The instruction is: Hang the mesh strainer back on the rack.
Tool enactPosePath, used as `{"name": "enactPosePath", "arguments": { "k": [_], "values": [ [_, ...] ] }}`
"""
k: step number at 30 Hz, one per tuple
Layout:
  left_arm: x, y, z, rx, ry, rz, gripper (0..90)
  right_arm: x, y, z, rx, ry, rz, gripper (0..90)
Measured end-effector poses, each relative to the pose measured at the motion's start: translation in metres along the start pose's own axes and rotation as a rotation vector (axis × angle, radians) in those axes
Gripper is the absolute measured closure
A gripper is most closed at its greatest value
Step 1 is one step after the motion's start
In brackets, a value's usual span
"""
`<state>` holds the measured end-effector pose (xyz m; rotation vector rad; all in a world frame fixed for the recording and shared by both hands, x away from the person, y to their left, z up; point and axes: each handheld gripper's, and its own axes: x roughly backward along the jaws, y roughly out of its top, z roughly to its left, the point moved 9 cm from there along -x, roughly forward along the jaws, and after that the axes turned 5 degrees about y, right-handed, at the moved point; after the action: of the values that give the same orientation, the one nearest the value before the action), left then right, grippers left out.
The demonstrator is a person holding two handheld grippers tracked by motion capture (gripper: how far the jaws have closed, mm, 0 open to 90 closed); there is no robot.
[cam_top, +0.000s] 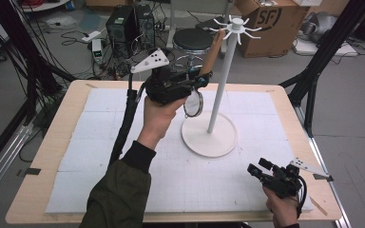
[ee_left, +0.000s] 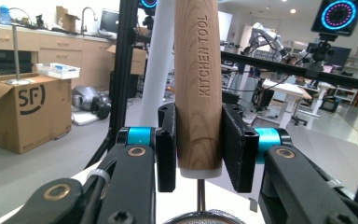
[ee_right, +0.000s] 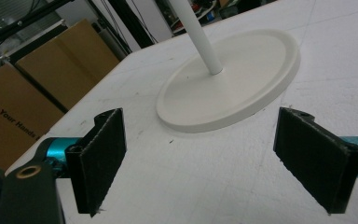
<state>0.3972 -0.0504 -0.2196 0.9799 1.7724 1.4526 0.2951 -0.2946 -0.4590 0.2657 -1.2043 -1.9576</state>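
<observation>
Strainer point(cam_top: 193, 103), wooden handle clamped in left claw point(ee_left: 198, 149), raised beside the rack point(cam_top: 223, 71) near its top hooks, judged not yet hung; right claw point(ee_right: 200, 163) open, idle above bench point(cam_top: 52, 142).

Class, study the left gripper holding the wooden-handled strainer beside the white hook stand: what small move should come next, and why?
Probably lift the left gripper slightly toward a hook: its jaws clamp the strainer by its wooden handle, whose top sits just below the hook stand arms.
</observation>
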Motion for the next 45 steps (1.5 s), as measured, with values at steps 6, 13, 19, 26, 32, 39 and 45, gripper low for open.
{"name": "enactPosePath", "arguments": {
  "k": [6,13,19,26,32,39,45],
  "values": [
    [0.006,0.006,-0.006,0.005,-0.020,-0.031,69.0,-0.001,-0.001,0.000,-0.009,-0.001,0.006,16.4],
    [0.005,0.006,-0.011,-0.003,-0.025,-0.030,68.9,-0.001,-0.001,0.000,0.000,-0.004,0.004,16.4],
    [0.001,0.007,-0.014,-0.008,-0.020,-0.018,68.9,-0.001,-0.002,0.000,-0.004,-0.003,0.009,16.4],
    [-0.010,0.003,-0.011,-0.007,0.006,-0.004,68.9,0.001,0.000,-0.001,-0.008,-0.004,0.001,16.4],
    [-0.016,-0.001,-0.005,0.001,0.021,0.013,69.0,0.003,-0.001,-0.001,-0.009,-0.003,0.002,16.4],
    [-0.020,-0.005,0.001,0.005,0.034,0.018,68.9,0.007,-0.001,-0.002,-0.015,-0.008,-0.005,16.4],
    [-0.020,-0.010,0.010,0.043,0.031,0.014,68.7,0.009,-0.001,-0.002,-0.015,-0.009,-0.010,16.4]
  ]
}}
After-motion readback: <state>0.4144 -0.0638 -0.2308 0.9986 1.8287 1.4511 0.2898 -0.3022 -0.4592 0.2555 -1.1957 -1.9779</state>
